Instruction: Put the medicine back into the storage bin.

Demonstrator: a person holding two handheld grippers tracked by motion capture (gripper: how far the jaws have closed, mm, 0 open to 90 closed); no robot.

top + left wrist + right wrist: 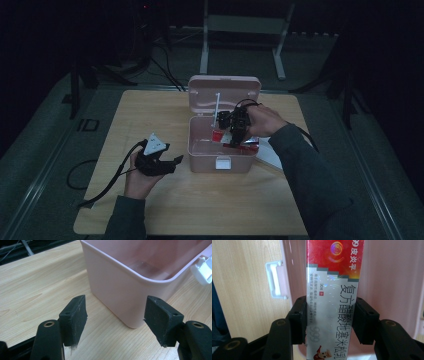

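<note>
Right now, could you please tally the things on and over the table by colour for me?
Pink: 1, the open storage box
Red and silver: 1, the ointment carton, held in the right tongs over the box
White: 1, the paper beside the box
Black: 2, the right tongs and the left tongs
Total: 5

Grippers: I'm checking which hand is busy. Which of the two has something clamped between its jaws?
The right gripper, over the open pink box, is clamped on a red-and-white carton. The left gripper is open beside the box.
</note>
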